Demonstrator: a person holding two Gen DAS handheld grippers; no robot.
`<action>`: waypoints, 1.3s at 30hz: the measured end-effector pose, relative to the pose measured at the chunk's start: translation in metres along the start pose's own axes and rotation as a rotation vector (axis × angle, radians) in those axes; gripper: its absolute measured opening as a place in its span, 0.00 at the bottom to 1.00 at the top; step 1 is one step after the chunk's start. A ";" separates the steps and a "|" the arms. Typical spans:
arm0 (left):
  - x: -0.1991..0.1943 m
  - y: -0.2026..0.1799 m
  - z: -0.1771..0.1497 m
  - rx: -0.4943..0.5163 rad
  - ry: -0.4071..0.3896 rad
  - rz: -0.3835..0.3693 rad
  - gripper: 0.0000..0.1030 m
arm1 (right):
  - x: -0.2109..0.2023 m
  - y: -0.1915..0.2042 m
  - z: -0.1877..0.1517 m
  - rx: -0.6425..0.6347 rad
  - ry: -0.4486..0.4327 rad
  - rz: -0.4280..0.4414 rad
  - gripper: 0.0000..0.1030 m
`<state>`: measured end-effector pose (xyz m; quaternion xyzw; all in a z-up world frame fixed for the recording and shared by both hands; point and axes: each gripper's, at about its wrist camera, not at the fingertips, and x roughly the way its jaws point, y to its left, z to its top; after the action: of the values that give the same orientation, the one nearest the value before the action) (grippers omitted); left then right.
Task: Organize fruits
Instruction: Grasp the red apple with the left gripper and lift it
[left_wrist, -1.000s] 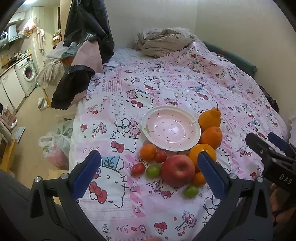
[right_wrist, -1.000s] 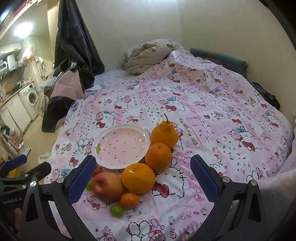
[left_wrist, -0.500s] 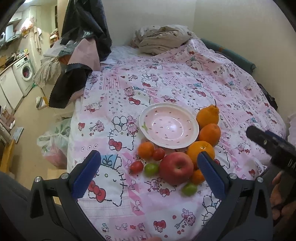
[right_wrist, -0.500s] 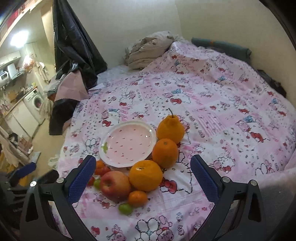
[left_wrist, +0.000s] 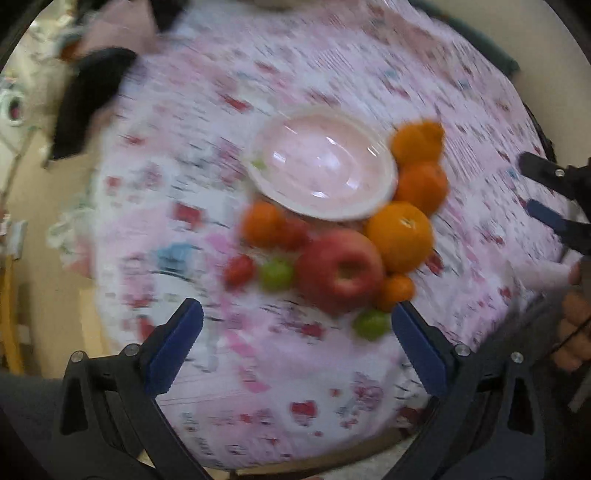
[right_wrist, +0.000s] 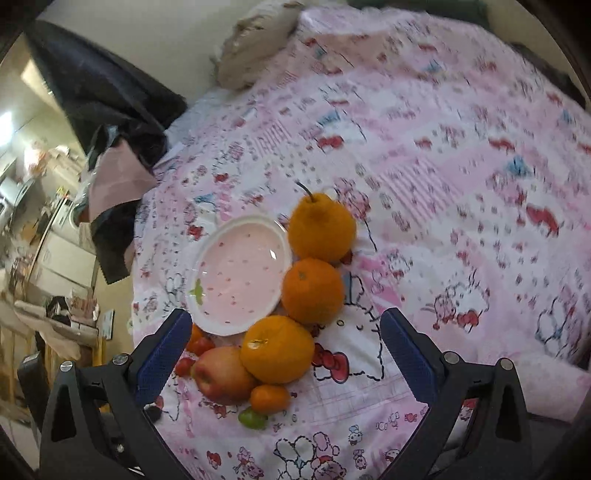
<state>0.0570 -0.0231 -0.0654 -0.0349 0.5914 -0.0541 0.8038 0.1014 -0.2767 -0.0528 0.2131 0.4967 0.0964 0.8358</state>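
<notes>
A pink bowl (left_wrist: 321, 166) (right_wrist: 240, 277) sits empty on the patterned bedspread. Around its near and right rim lie a red apple (left_wrist: 340, 269) (right_wrist: 221, 373), a large orange (left_wrist: 400, 236) (right_wrist: 277, 349), a second orange (left_wrist: 423, 184) (right_wrist: 312, 290), a knobbly orange citrus with a stem (right_wrist: 319, 225), small tangerines (left_wrist: 262, 225), red tomatoes (left_wrist: 240, 269) and green ones (left_wrist: 371, 323) (right_wrist: 253, 417). My left gripper (left_wrist: 295, 347) hovers open just short of the apple. My right gripper (right_wrist: 282, 354) stands open, its fingers either side of the large orange in the view, holding nothing.
The pink cartoon bedspread (right_wrist: 443, 184) covers the whole bed. Dark clothes (right_wrist: 110, 122) hang over the far left corner and a crumpled pillow (right_wrist: 258, 40) lies at the head. The right gripper and a hand (left_wrist: 569, 321) show at the left view's right edge.
Both grippers have moved in toward the fruit and tipped downward; the fruit pile looks larger and nearer. The left view is motion-blurred. Nothing has been picked up.
</notes>
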 end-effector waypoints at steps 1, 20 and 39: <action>0.009 -0.003 0.002 -0.017 0.030 -0.011 0.92 | 0.007 -0.005 -0.003 0.017 0.018 -0.006 1.00; 0.099 -0.027 0.031 -0.135 0.191 0.032 0.80 | 0.020 -0.047 0.004 0.165 0.065 0.028 1.00; 0.011 -0.018 0.031 -0.030 0.041 -0.040 0.77 | 0.020 -0.037 0.002 0.120 0.077 0.045 1.00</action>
<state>0.0890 -0.0431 -0.0647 -0.0580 0.6078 -0.0620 0.7896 0.1115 -0.3030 -0.0848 0.2702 0.5286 0.0935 0.7993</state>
